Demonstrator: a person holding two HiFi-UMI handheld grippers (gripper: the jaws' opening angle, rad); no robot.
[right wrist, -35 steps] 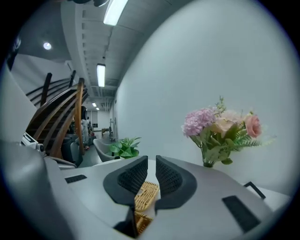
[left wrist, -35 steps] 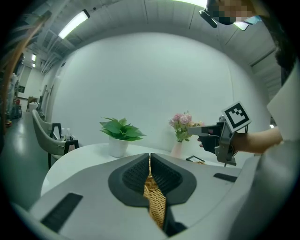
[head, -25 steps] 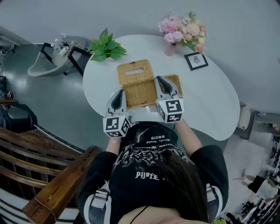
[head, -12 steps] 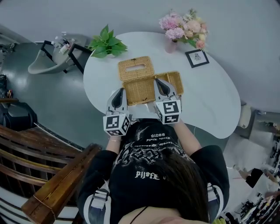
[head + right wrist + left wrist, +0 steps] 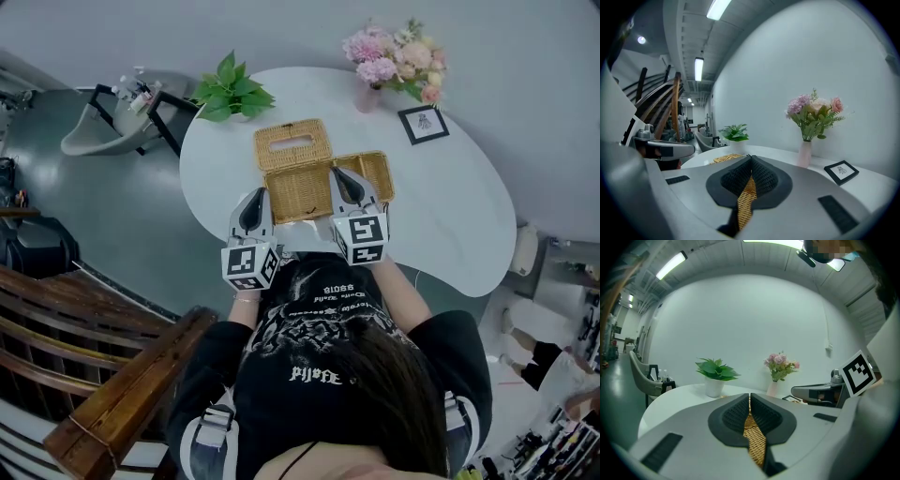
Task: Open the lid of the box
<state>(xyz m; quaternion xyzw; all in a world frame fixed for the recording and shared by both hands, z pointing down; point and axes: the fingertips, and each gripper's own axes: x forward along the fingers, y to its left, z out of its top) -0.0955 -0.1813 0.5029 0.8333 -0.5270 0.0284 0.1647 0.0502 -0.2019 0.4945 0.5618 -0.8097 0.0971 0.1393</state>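
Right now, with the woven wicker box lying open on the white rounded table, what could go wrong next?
1. The left gripper and the right gripper are both shut at the woven wicker box. A push could slide it across the white table.
2. The open wicker lid lies towards the green potted plant and the pink flower vase. If the box slid, the lid might hit them.

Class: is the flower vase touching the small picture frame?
Apart. The head view shows bare white table between the vase and the picture frame.
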